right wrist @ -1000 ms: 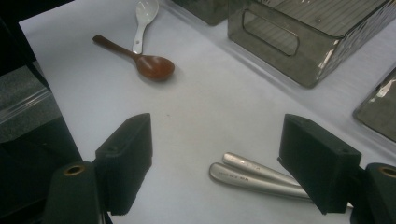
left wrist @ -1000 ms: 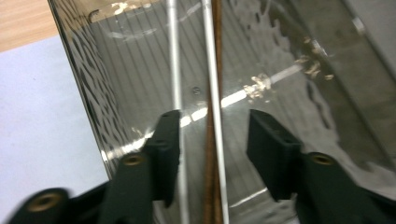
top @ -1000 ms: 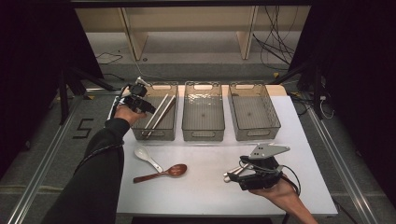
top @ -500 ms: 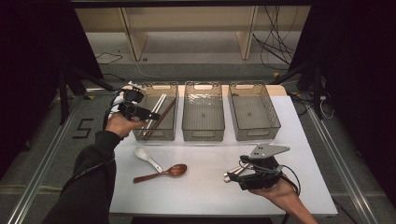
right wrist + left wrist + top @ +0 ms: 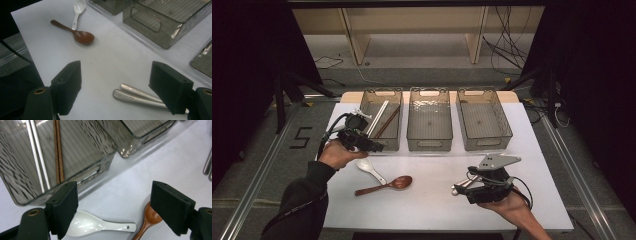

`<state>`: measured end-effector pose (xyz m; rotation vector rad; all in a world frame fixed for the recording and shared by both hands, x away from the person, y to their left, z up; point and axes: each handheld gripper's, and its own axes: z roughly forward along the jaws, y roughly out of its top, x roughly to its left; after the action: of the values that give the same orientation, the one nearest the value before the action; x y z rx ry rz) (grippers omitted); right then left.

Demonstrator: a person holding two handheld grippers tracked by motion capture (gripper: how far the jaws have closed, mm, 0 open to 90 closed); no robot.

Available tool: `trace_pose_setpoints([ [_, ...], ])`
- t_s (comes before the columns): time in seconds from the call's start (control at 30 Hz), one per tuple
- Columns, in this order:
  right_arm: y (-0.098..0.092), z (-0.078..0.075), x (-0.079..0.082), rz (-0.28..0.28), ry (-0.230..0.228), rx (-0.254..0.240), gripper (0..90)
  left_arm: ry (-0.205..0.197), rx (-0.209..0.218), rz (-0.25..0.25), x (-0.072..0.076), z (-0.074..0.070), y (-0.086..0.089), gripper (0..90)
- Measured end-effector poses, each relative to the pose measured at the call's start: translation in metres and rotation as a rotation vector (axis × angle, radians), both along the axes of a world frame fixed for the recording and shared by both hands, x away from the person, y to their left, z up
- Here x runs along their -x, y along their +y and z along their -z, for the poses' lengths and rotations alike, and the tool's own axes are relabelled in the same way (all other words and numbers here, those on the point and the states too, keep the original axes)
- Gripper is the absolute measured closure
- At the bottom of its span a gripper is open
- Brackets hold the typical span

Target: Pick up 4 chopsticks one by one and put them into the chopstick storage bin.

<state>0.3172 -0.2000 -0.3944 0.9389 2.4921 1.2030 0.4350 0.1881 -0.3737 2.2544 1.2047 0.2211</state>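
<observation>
Left gripper (image 5: 376, 146): jaws just opened wide, empty, above white spoon (image 5: 100, 225) lying near left tray (image 5: 382, 145). Likely ceramic: stiff, slippery, brittle. Best taken mid-handle. Right gripper (image 5: 460, 190) apart.

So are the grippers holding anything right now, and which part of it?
No, nothing is held. The left gripper has just been opening; its jaws stand wide above the white spoon. The right gripper is open too, near the metal handles.

White spoon (image 5: 100, 225) flat on table, touching wooden spoon (image 5: 150, 218)
</observation>
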Motion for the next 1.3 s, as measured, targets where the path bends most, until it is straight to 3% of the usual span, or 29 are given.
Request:
trace_pose_setpoints([
  [0.37,-0.002,0.000,0.000,0.005,-0.001,-0.003,26.5,0.037,-0.017,0.034,0.020,0.016,-0.002,21.1],
  [0.73,-0.002,0.000,0.000,0.011,-0.001,-0.002,26.5,0.030,-0.032,0.077,0.040,0.022,-0.010,20.0],
  [1.3,-0.004,0.001,-0.001,0.008,0.001,-0.010,26.5,0.059,-0.074,0.167,0.055,0.035,-0.022,18.3],
])
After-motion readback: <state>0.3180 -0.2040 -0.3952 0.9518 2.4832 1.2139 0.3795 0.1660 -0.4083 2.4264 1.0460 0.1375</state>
